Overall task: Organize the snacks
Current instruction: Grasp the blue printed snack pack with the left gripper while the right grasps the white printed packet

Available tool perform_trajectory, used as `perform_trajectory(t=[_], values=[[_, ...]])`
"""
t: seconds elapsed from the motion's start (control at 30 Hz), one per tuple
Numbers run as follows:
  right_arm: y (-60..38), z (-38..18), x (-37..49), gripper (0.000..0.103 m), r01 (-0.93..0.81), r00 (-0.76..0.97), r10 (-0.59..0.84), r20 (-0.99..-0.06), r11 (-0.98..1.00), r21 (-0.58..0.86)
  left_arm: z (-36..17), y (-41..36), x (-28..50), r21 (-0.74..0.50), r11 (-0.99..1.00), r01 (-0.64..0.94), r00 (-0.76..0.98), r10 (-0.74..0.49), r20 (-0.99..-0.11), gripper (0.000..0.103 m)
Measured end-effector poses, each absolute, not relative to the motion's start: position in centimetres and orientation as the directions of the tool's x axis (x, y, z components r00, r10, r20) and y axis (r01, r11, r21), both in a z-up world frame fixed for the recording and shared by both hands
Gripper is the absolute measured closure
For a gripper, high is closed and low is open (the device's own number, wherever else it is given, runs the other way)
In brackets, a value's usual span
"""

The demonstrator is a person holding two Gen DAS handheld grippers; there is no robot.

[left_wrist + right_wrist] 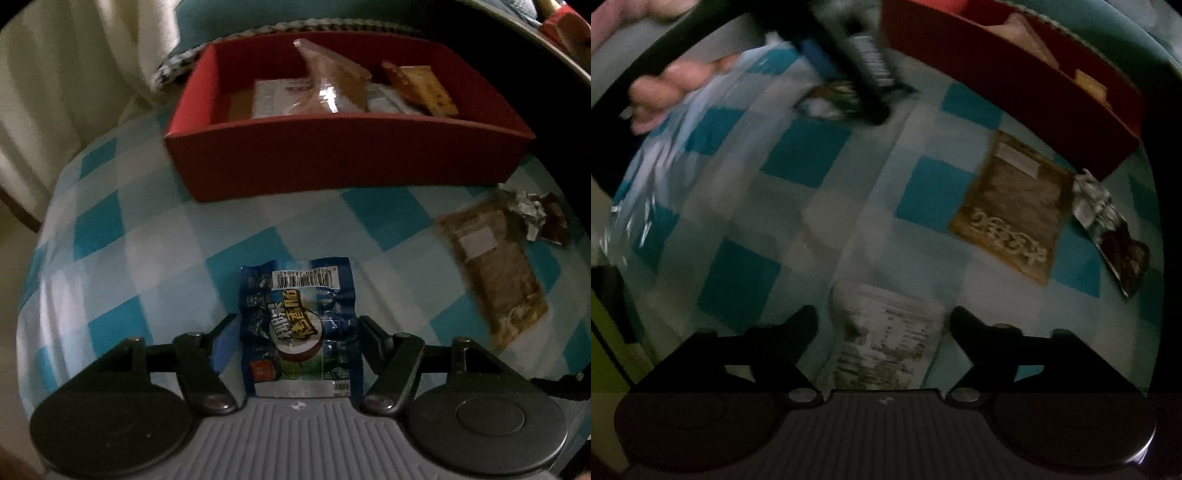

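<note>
Nearest the left wrist camera, the left gripper (pixel 297 325) straddles a blue sausage snack packet (pixel 297 325) lying barcode-up on the blue-checked cloth (pixel 110 221). Its fingertips (pixel 371 326) stand right at the packet's two edges, but whether the pads are pressing yet I cannot tell; the packet looks flat on the cloth, not lifted.

In the right wrist view, the right gripper (pixel 884 321) is set the same way around a white printed packet (pixel 886 336), with a sliver of cloth showing between each finger and the wrapper, so its jaws look apart and not gripping.

Farther out on the cloth, a flat brown packet (pixel 1008 210) lies near the right gripper, and a small dark wrapper with a crumpled foil end (pixel 1108 221) rests just beside it, close to the corner of the red box (pixel 332 162).

The red box sits at the far side of the cloth and already holds several snacks: a tall brown pouch (pixel 332 85), an orange-brown packet (pixel 424 86) and at least one pale packet beneath them.

By my reading the job is partly done. Some snacks are boxed, four remain loose on the cloth, and two of those are only now being addressed. The brown packet and foil-ended wrapper look untouched.
</note>
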State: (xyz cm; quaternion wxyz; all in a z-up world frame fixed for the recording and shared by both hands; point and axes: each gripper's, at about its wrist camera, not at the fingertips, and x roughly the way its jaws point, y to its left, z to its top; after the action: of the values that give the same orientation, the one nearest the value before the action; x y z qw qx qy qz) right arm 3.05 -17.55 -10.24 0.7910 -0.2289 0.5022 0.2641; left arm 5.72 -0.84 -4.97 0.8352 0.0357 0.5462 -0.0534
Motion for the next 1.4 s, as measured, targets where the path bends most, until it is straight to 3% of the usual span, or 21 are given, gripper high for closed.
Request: perform_trajectory(t=[0.17,0.5,1.23,1.27,1.33,1.4], values=[[-19.8,-9.2,4.5,0.034,-0.552,0.329,0.247,-0.912,0.834,0.027,-4.8,0.7,5.8,-0.084,0.992,0.089,0.378,-0.112,-0.919,0.041],[-21.0,-7.0,6.0,0.034,-0.438,0.401,0.279,-0.873,0.895,0.085,-3.3,0.7,5.8,-0.169,0.978,0.124,0.396,-0.205,-0.895,0.041],[-18.4,-3.2,10.5,0.036,-0.415,0.513,0.318,-0.798,0.905,0.094,-1.2,0.6,6.2,-0.086,0.989,0.122,0.504,-0.137,-0.853,0.041],[-18.3,-3.2,10.6,0.041,-0.415,0.518,0.32,-0.794,0.905,0.094,-1.1,0.5,6.2,-0.08,0.989,0.124,0.51,-0.133,-0.85,0.041],[-18.4,-3.1,10.9,0.069,-0.412,0.513,0.34,-0.788,0.903,0.121,-1.0,0.5,6.1,-0.073,0.989,0.127,0.518,-0.128,-0.846,0.041],[-18.6,-3.0,11.4,0.066,-0.4,0.504,0.351,-0.79,0.905,0.147,-0.9,0.7,6.2,-0.077,0.989,0.125,0.516,-0.132,-0.847,0.041]])
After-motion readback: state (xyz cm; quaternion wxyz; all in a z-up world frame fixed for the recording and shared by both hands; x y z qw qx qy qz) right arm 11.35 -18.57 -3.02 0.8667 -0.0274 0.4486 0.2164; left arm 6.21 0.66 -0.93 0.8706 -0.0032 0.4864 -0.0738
